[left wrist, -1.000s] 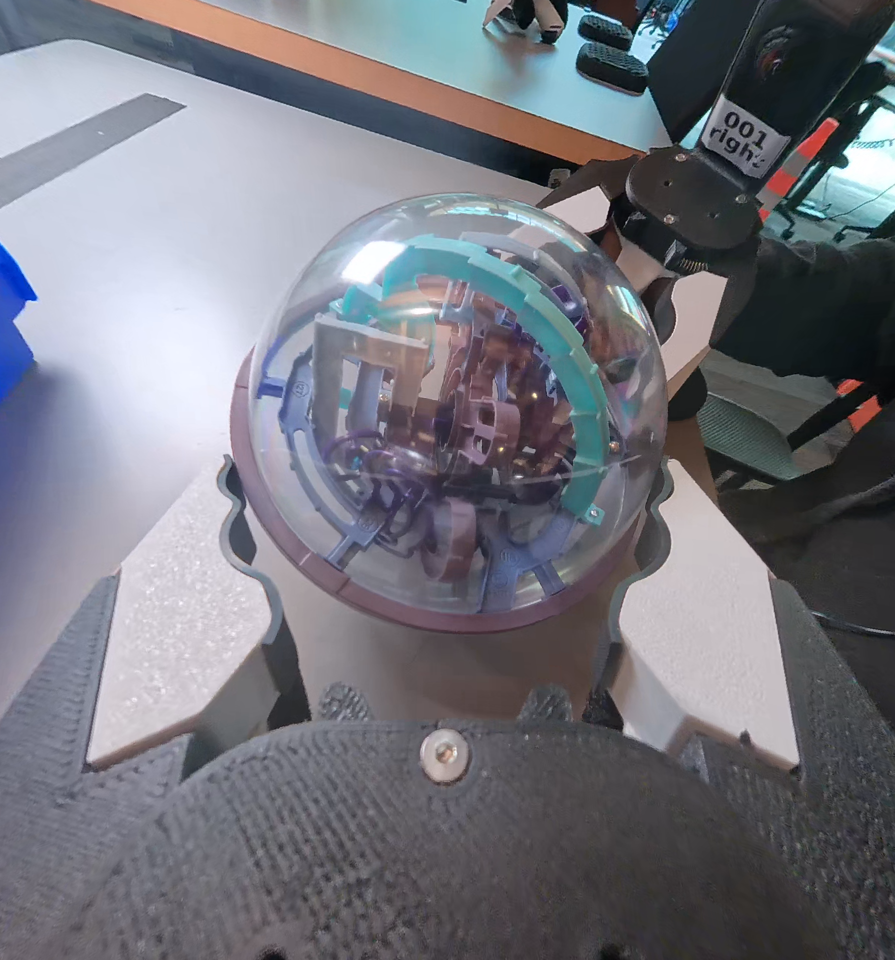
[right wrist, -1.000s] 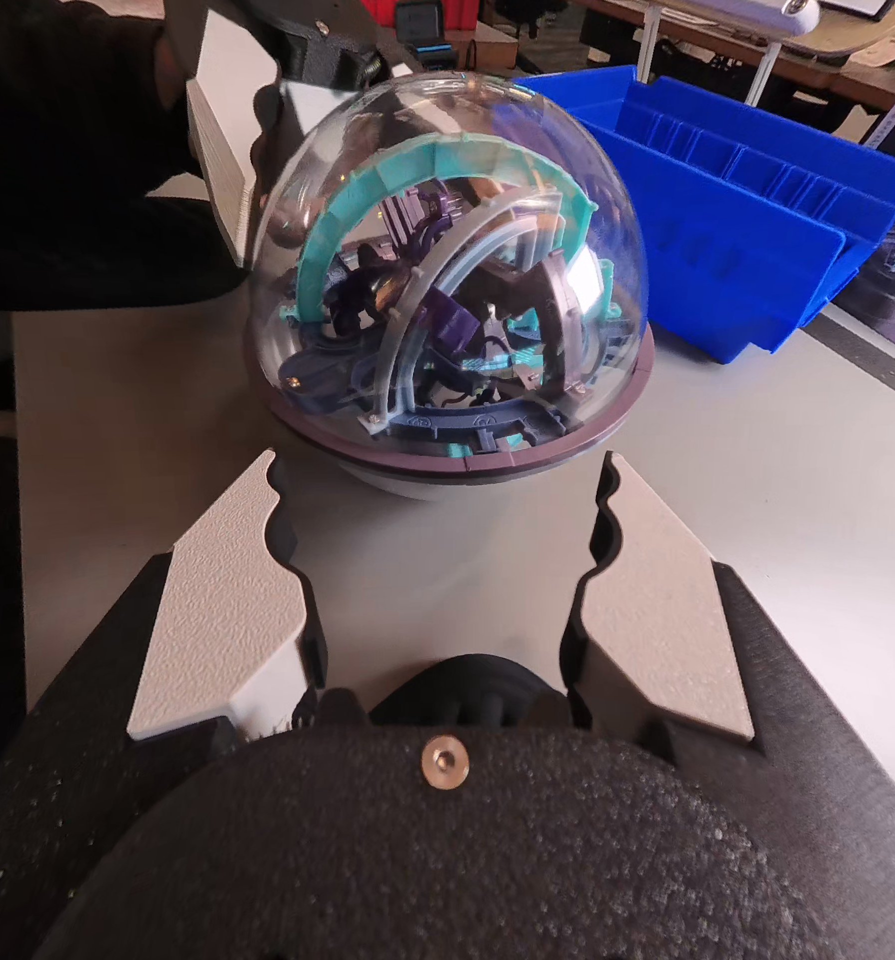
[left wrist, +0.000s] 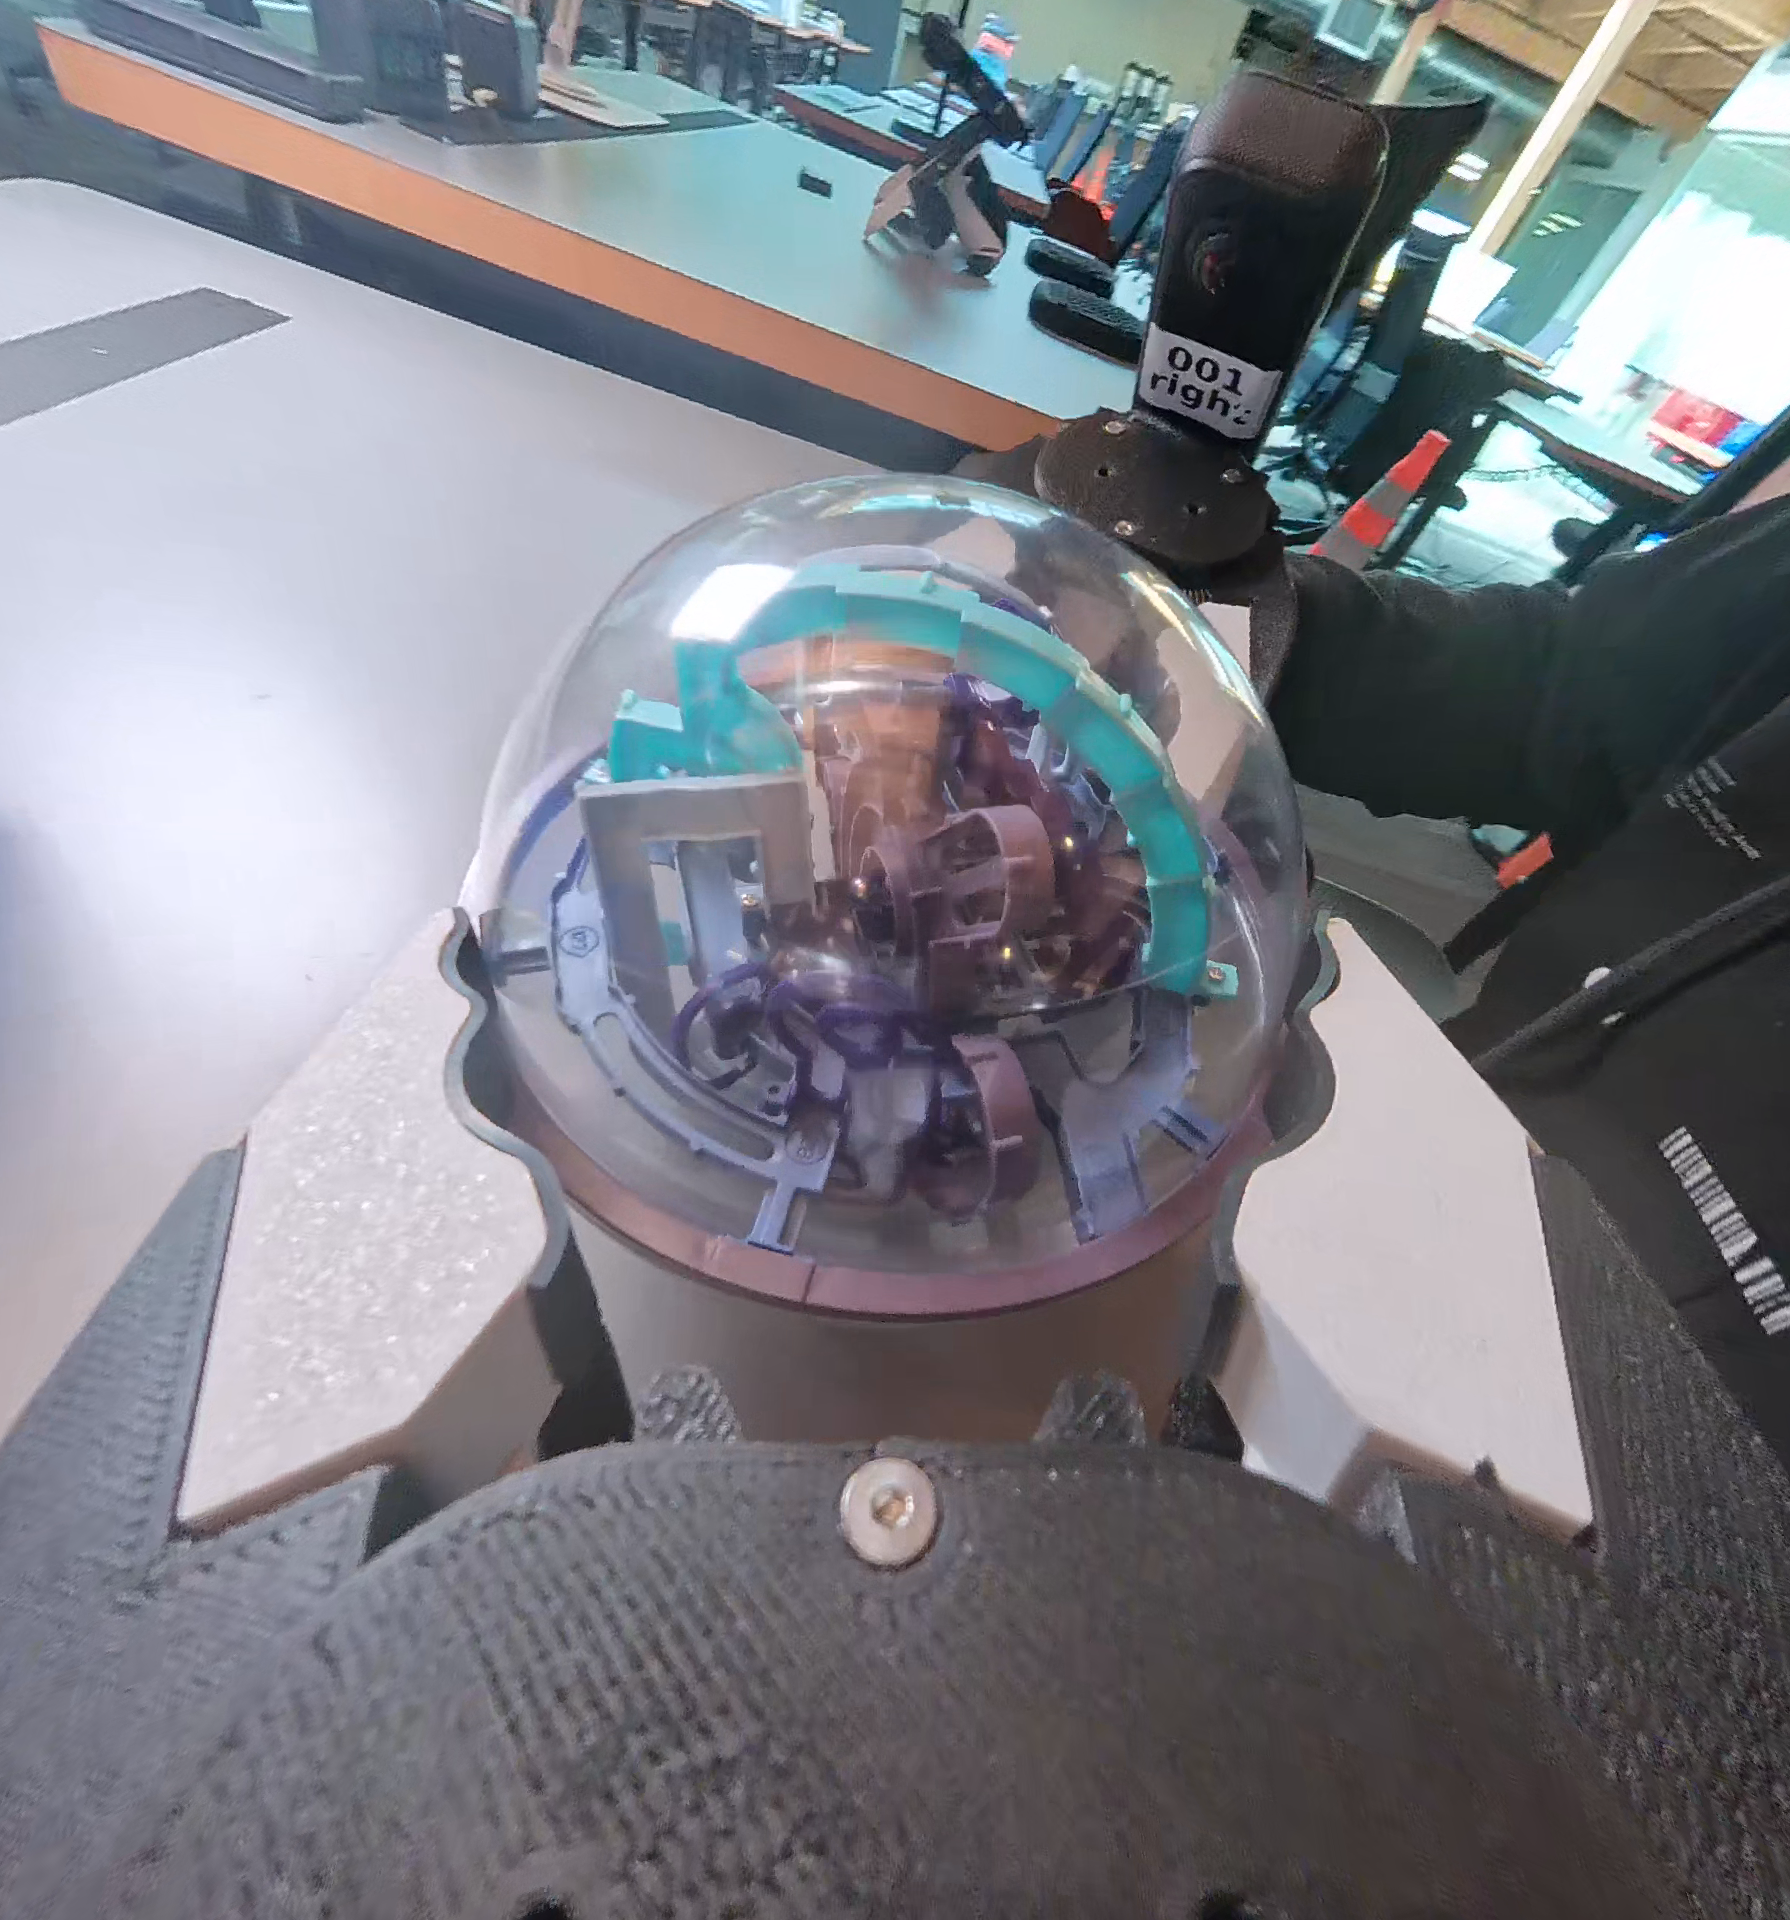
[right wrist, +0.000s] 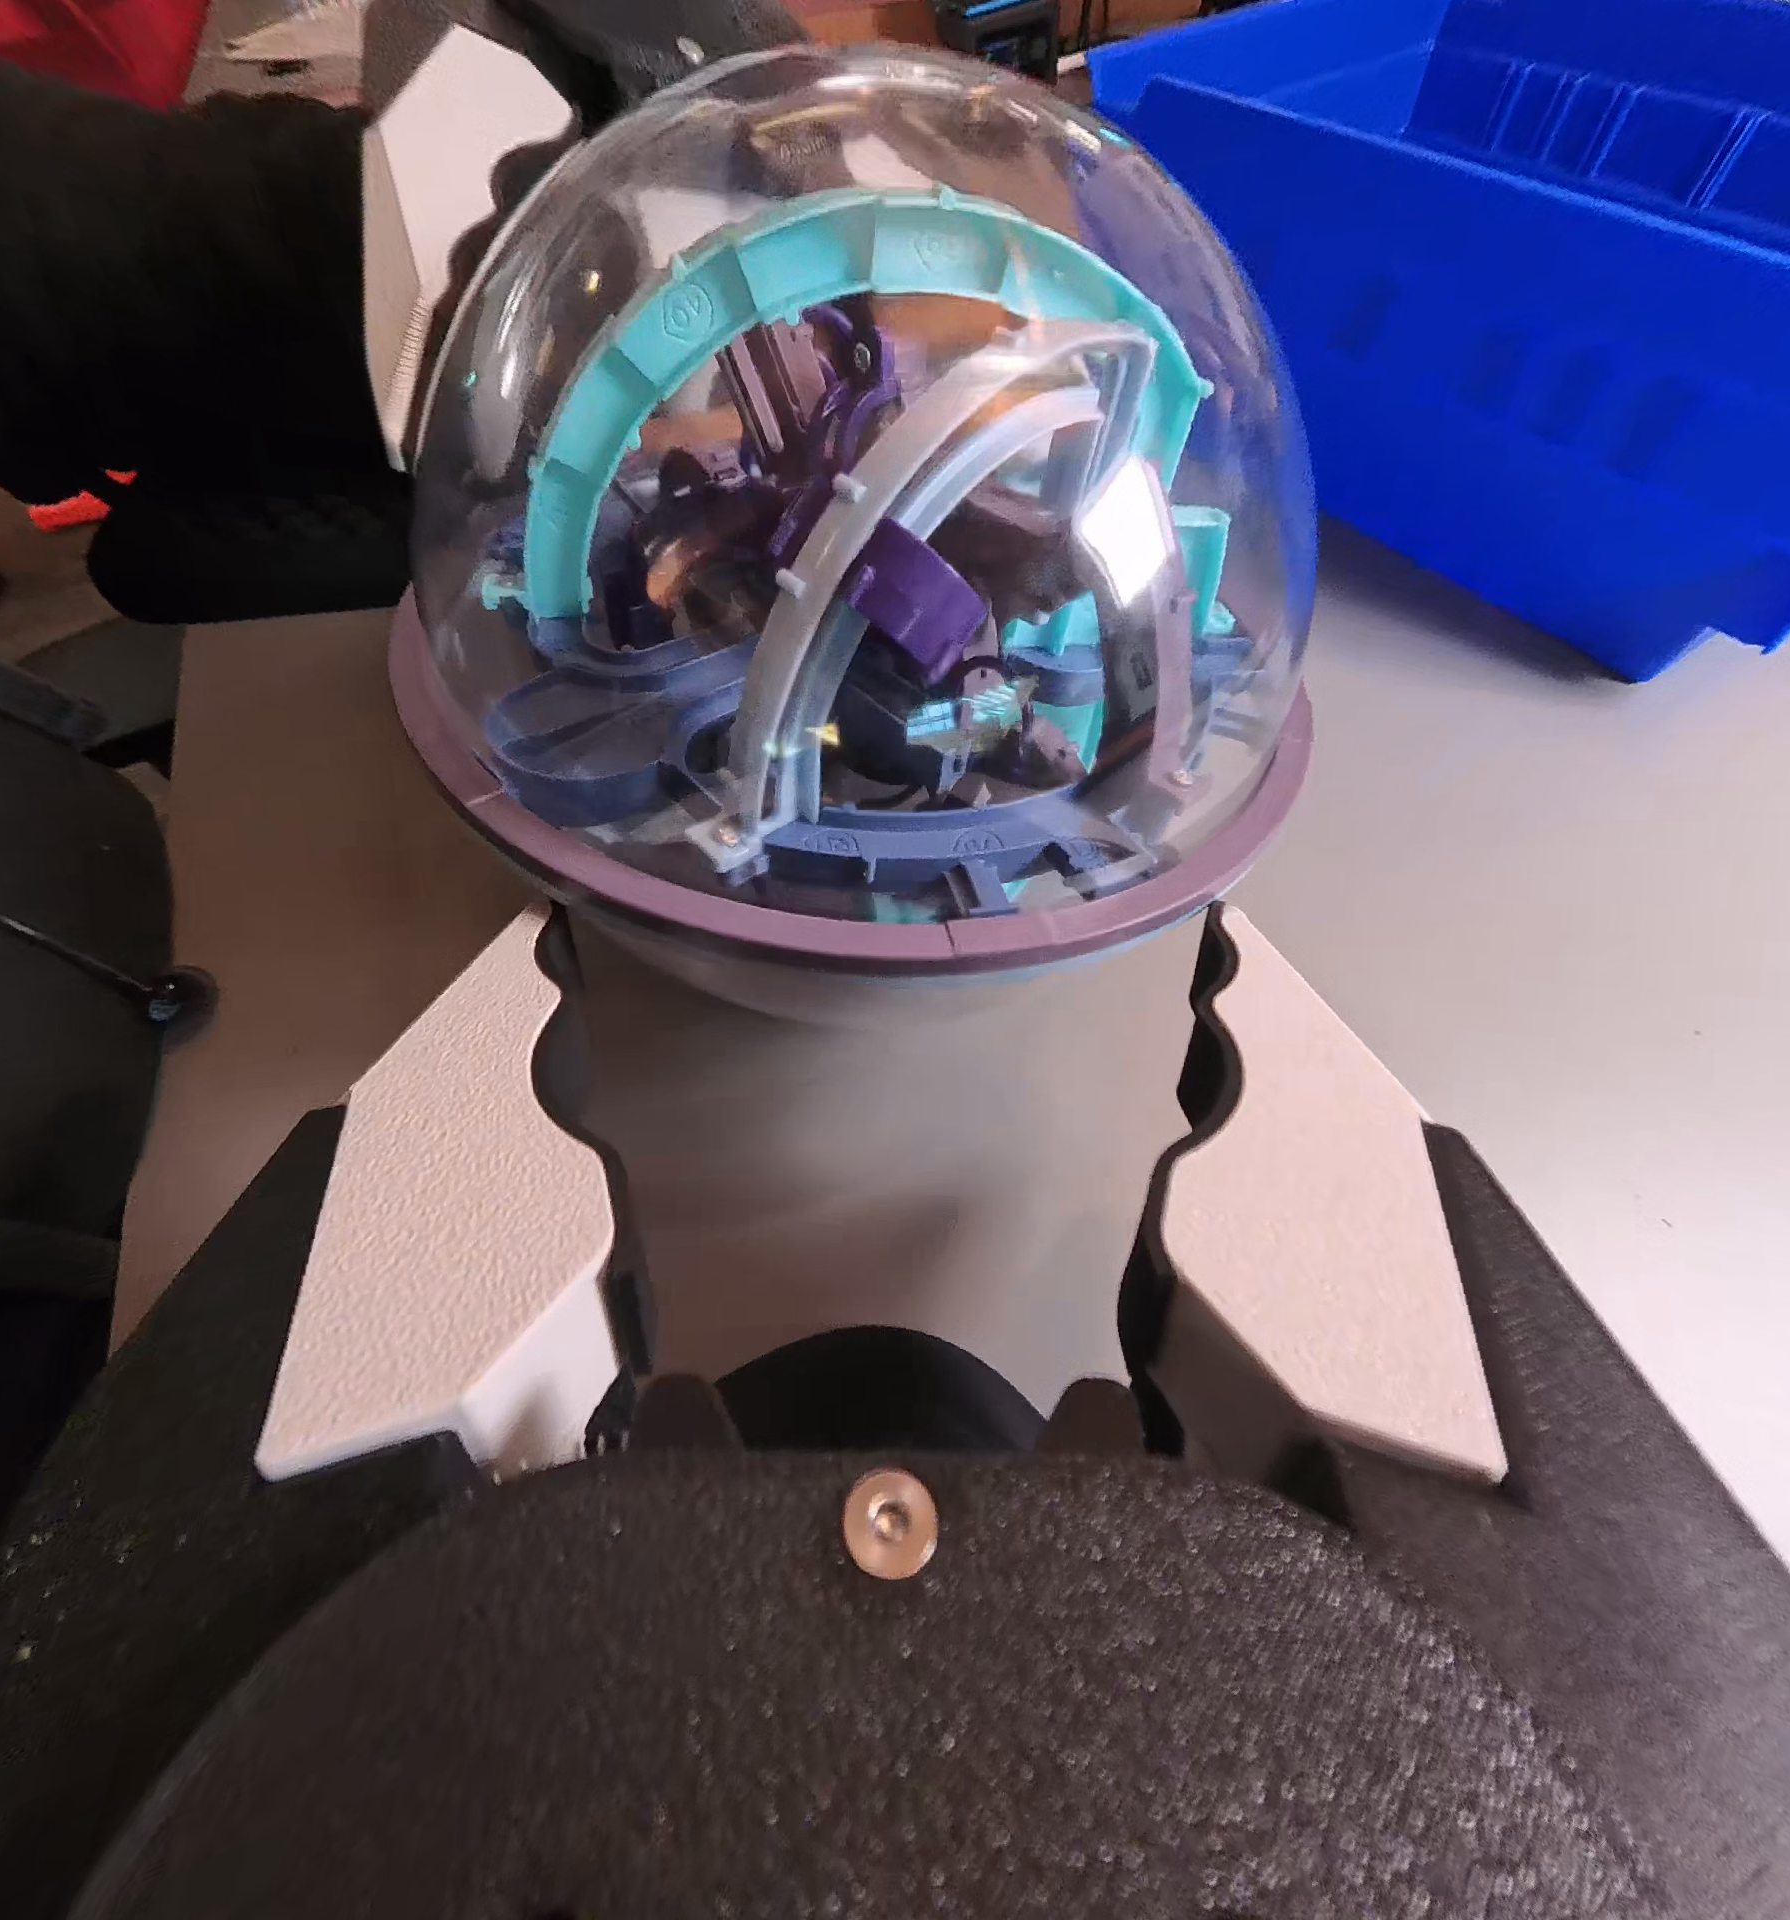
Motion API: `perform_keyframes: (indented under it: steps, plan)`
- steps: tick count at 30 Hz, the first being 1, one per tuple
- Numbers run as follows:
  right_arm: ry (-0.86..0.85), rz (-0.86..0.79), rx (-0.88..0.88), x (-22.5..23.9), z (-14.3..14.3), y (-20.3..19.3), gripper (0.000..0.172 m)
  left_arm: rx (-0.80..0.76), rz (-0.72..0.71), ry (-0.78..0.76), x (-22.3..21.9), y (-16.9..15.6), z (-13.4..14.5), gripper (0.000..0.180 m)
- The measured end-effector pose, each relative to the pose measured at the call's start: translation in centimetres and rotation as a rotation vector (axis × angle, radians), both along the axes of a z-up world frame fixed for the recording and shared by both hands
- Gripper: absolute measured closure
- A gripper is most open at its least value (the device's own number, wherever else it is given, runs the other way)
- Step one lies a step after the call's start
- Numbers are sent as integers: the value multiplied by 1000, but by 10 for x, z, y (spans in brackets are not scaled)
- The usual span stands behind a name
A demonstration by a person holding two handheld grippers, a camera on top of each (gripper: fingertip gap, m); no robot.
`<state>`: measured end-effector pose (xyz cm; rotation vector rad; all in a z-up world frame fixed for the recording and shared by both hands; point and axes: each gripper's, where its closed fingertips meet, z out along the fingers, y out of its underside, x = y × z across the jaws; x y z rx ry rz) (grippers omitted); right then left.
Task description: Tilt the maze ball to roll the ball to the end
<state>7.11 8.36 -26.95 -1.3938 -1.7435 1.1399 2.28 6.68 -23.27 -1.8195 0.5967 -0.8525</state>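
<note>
The maze ball (left wrist: 870, 883) is a clear dome with teal, purple and grey tracks on a purple rim. It lies deep between my left gripper's (left wrist: 886, 935) fingers, and both pads press its sides near the rim. In the right wrist view the ball (right wrist: 860, 520) fills the upper middle. My right gripper (right wrist: 880, 935) is open, with its fingertips (right wrist: 548, 945) just under the rim beside the grey lower half. I cannot tell whether they touch it. The left gripper's finger (right wrist: 423, 208) shows behind the ball, and the right gripper's body (left wrist: 1203, 312) shows beyond it.
A grey table (left wrist: 195, 623) lies under the ball. A blue bin (right wrist: 1545, 312) stands close by on the right of the right wrist view. A second table with an orange edge (left wrist: 662, 260) is farther off. A person's dark sleeve (left wrist: 1442, 707) is behind the ball.
The ball now sits deeper in the left jaws, and the pads have closed against its sides. The right gripper has moved in until its tips reach under the rim. The ball's rim looks more level.
</note>
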Motion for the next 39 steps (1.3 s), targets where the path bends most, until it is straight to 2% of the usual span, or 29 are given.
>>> perform_keyframes:
  steps: [6,12,16,21,22,24,26,27,28,31,32,33,34,39]
  plan:
    - [-13,-65,32,7,1,8,63,-26,183,18,-6,1,2,35]
    - [22,-151,30,14,19,-11,55,-45,330,28,-5,-1,1,35]
    - [29,-195,-14,7,21,-13,50,-19,369,68,0,-3,2,36]
    - [32,-123,-26,10,18,-11,50,5,298,51,4,-20,7,41]
    - [31,-100,-12,11,16,-10,50,19,262,6,3,-24,12,42]
    - [25,-60,1,14,14,-8,50,46,196,-91,-6,-30,20,59]
    - [32,-30,0,14,15,-6,52,57,169,-233,-24,-28,31,60]
    - [38,-15,4,14,16,-5,54,59,165,-287,-32,-24,34,54]
    - [39,-1,9,13,17,-4,56,46,152,-298,-38,-18,31,48]
    - [21,35,28,8,15,-2,56,-26,55,-194,-35,-3,-1,36]
    - [13,45,29,7,15,-3,55,-71,-7,-221,-26,-4,-5,34]
    - [3,53,27,5,14,-3,55,-116,-79,-271,-17,-9,-5,42]
    - [-6,59,23,4,14,-4,55,-141,-101,-288,-11,-10,-7,37]
    - [-33,57,-11,5,11,-2,56,-112,-91,-230,-6,-15,-16,37]
